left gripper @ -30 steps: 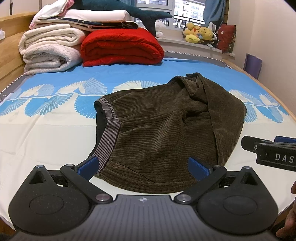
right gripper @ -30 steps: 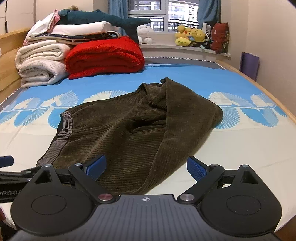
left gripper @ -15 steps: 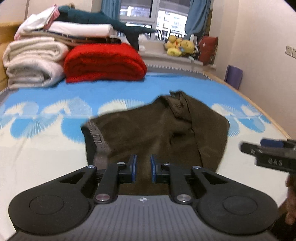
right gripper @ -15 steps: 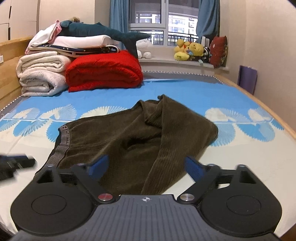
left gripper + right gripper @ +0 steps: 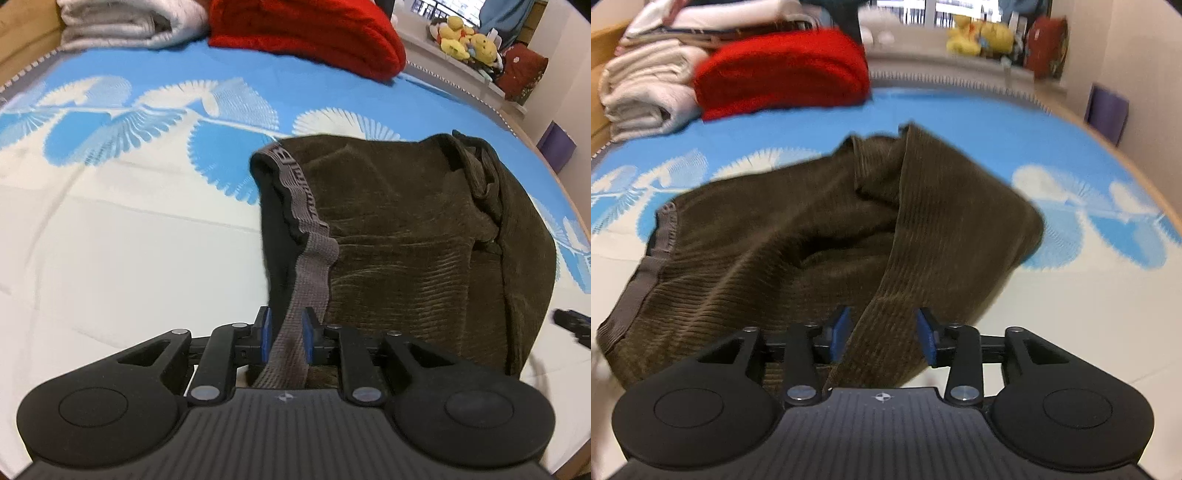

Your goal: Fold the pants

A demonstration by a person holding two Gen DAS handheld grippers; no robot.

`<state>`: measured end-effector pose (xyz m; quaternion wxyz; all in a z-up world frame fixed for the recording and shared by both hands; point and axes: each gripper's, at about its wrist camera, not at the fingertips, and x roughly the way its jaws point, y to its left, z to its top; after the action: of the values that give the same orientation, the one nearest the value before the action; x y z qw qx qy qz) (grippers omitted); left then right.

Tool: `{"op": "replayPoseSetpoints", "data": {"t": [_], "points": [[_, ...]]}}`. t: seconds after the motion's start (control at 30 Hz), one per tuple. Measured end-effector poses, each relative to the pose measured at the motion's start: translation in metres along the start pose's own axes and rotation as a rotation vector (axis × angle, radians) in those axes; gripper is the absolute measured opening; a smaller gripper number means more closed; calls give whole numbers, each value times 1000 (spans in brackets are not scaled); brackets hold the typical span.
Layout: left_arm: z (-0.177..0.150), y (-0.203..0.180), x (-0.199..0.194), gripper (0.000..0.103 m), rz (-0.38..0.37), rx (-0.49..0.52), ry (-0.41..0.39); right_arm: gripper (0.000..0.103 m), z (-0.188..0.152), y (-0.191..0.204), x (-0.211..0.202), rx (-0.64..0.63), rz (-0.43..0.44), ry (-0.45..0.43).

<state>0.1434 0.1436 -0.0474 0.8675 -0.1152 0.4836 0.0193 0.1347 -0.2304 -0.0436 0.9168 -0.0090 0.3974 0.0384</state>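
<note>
Dark brown corduroy pants lie bunched on the bed, with a grey elastic waistband at their left side. My left gripper is shut on the near end of the waistband, which runs up between the blue pads. In the right wrist view the pants spread ahead, and a fold of the corduroy leg runs between the blue pads of my right gripper. Its jaws stand partly closed around the fabric, and the view is blurred. The right gripper's tip shows at the left view's right edge.
The bed sheet is blue and white with a fan pattern. A red blanket and folded white blankets are stacked at the far left. Plush toys sit on the window sill. A wooden bed edge runs along the right.
My left gripper, open a second ago and then shut empty, has dropped and now grips the waistband. My right gripper has moved in and narrowed around the corduroy fold.
</note>
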Motion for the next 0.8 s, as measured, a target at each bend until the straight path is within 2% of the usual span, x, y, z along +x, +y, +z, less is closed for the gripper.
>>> {"op": "replayPoseSetpoints", "data": {"t": [0.03,0.1,0.2,0.27,0.33,0.47,0.5,0.57,0.63,0.67,0.7,0.77,0.8], "points": [[3,-1,5,25,-9,-5,14,46,1,5,10,-19,-3,16],[9,-2,16,32,21,12,10,49,1,16,30,-65,-14,60],[9,-2,29,40,52,31,18,52,-5,29,65,-125,-30,181],[10,-2,39,54,76,31,38,52,-10,34,81,-151,-67,232],[13,-1,49,63,95,25,55,55,-10,33,89,-159,-90,250],[14,-4,70,76,53,18,116,59,-8,28,90,-156,-134,240],[13,-7,74,76,55,37,125,58,-8,25,90,-154,-142,240],[9,-14,80,76,77,76,134,49,-8,15,85,-135,-155,245],[6,-18,85,75,86,103,141,28,-3,0,78,-103,-169,247],[5,-20,87,73,83,111,144,25,-2,-11,77,-84,-168,246],[4,-21,88,70,78,121,137,18,-1,-17,75,-64,-167,243],[-1,-25,85,53,74,169,118,11,0,-29,63,-21,-169,228],[-4,-28,81,50,87,214,105,9,0,-35,57,-3,-169,217]]}}
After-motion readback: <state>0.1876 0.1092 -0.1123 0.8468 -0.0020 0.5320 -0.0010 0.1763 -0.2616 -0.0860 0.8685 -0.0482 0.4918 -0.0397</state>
